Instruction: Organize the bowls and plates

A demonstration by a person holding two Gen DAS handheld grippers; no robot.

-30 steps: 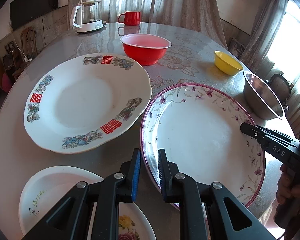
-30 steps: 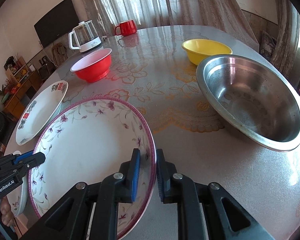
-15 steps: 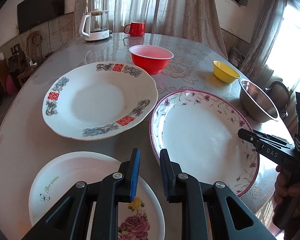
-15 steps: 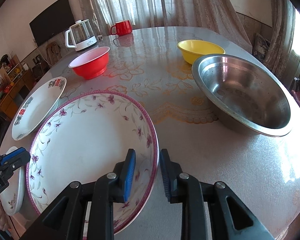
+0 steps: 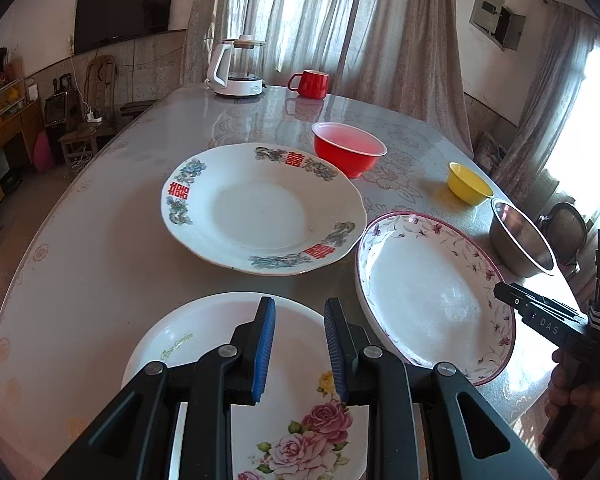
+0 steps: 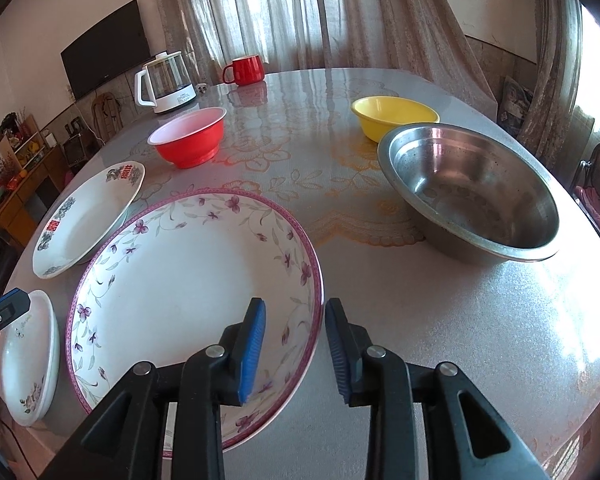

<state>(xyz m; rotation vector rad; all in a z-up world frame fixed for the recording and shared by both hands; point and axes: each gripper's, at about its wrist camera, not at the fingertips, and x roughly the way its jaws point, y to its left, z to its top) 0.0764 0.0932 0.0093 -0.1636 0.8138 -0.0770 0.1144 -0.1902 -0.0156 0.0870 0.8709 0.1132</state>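
Both tools' jaws opened, off the purple-flowered plate (image 6: 172, 288).

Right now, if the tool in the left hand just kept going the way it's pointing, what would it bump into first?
Most likely the rose plate: the left tool points down over it, jaws just opening, nothing between them. Depth is hard to judge, so this is a guess.

Your left wrist camera looks steeply down over the table's (image 5: 100, 264) near edge, close above the rose plate (image 5: 204, 332) at lower centre. Your right wrist camera tilts down likewise, close over the purple-flowered plate (image 6: 172, 280) at lower left. Both views share that plate (image 5: 428, 292), the red bowl (image 6: 190, 140) and the kettle (image 5: 238, 68) in the upper frame.
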